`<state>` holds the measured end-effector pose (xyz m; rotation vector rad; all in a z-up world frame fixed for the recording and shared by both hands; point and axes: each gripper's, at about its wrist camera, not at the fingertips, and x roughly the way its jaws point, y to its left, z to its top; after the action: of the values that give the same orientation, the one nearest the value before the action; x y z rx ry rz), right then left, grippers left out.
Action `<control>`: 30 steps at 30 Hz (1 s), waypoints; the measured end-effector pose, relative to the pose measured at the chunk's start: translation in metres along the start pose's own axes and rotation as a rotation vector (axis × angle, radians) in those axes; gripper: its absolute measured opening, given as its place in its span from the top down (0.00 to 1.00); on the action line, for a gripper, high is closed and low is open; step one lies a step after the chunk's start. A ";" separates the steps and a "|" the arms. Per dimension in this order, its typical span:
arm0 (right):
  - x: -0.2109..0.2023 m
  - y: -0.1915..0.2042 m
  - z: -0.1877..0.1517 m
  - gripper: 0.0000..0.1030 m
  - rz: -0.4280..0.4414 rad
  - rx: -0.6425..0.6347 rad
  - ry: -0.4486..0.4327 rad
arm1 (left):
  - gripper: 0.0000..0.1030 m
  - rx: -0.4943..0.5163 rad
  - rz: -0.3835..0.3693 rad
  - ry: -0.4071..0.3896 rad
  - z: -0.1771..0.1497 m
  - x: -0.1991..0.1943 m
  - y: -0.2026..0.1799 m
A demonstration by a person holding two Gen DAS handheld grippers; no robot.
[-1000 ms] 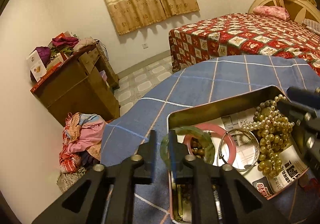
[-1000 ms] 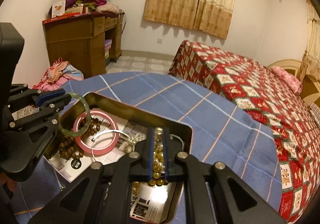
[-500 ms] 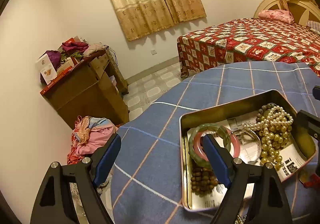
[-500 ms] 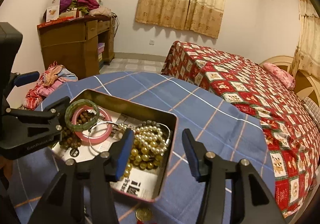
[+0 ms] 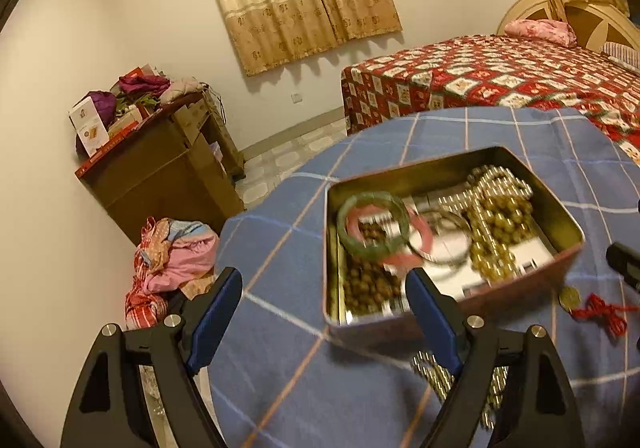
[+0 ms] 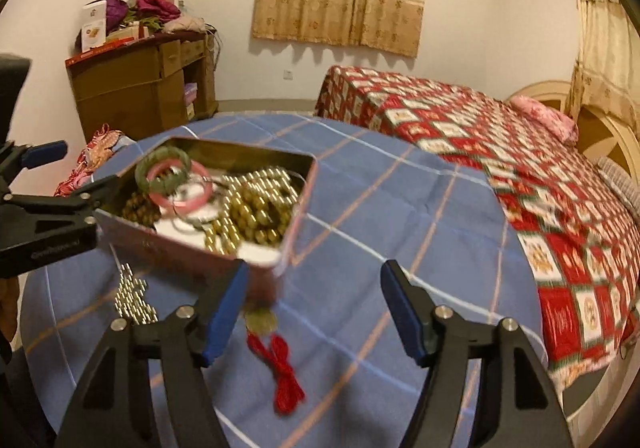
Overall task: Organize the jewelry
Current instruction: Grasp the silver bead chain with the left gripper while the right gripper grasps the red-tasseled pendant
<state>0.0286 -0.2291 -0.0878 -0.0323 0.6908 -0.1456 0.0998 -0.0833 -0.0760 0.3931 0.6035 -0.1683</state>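
A metal tin (image 5: pixel 568 224) (image 6: pixel 308 184) sits on the blue checked tablecloth. In it lie a green bangle (image 5: pixel 372 226) (image 6: pixel 162 168), a pink bangle (image 5: pixel 420 236) (image 6: pixel 192 196), a silver bangle (image 5: pixel 444 236), brown beads (image 5: pixel 368 284) and pearl and gold bead necklaces (image 5: pixel 500 224) (image 6: pixel 252 208). My left gripper (image 5: pixel 324 312) is open and empty, just in front of the tin. My right gripper (image 6: pixel 314 312) is open and empty, near the tin's right corner. A gold coin with a red tassel (image 6: pixel 276 352) (image 5: pixel 592 308) and a gold bead strand (image 6: pixel 134 298) (image 5: pixel 444 376) lie on the cloth.
The round table's cloth (image 6: pixel 400 208) drops off at the left and far edges. A bed with a red patterned cover (image 6: pixel 500 136) stands to the right. A wooden cabinet (image 5: pixel 160 168) and a pile of clothes (image 5: pixel 172 260) are on the floor to the left.
Both grippers opened, the left letting go of the green bangle and the right of the bead necklace, which now lie in the tin. Both have pulled back toward me.
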 end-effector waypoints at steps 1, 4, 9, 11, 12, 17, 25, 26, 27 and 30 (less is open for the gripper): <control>-0.002 -0.003 -0.004 0.32 -0.007 0.001 0.003 | 0.18 0.000 0.008 -0.002 -0.006 -0.004 -0.001; -0.008 -0.009 -0.014 0.31 -0.032 0.015 0.008 | 0.18 -0.014 0.005 0.005 -0.021 -0.012 -0.001; -0.010 -0.012 -0.024 0.29 -0.048 0.021 0.017 | 0.18 -0.023 -0.033 0.045 -0.039 -0.013 -0.008; -0.011 -0.010 -0.025 0.29 -0.048 0.016 0.014 | 0.18 -0.022 -0.034 0.057 -0.039 -0.012 -0.011; -0.011 -0.011 -0.025 0.29 -0.050 0.014 0.011 | 0.18 -0.026 -0.043 0.060 -0.040 -0.013 -0.012; -0.011 -0.013 -0.029 0.28 -0.076 0.006 0.005 | 0.18 -0.010 -0.072 0.063 -0.041 -0.019 -0.029; -0.009 -0.019 -0.034 0.28 -0.085 0.024 0.015 | 0.18 0.040 -0.112 0.111 -0.046 -0.011 -0.056; -0.009 -0.019 -0.034 0.27 -0.085 0.022 0.013 | 0.18 0.050 -0.108 0.115 -0.047 -0.011 -0.058; -0.009 -0.018 -0.034 0.27 -0.084 0.021 0.012 | 0.18 0.057 -0.107 0.116 -0.046 -0.010 -0.059; -0.009 -0.014 -0.034 0.27 -0.079 0.012 0.014 | 0.18 0.064 -0.136 0.131 -0.047 -0.006 -0.057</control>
<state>-0.0014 -0.2412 -0.1077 -0.0474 0.7034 -0.2263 0.0553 -0.1164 -0.1258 0.4273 0.7563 -0.2942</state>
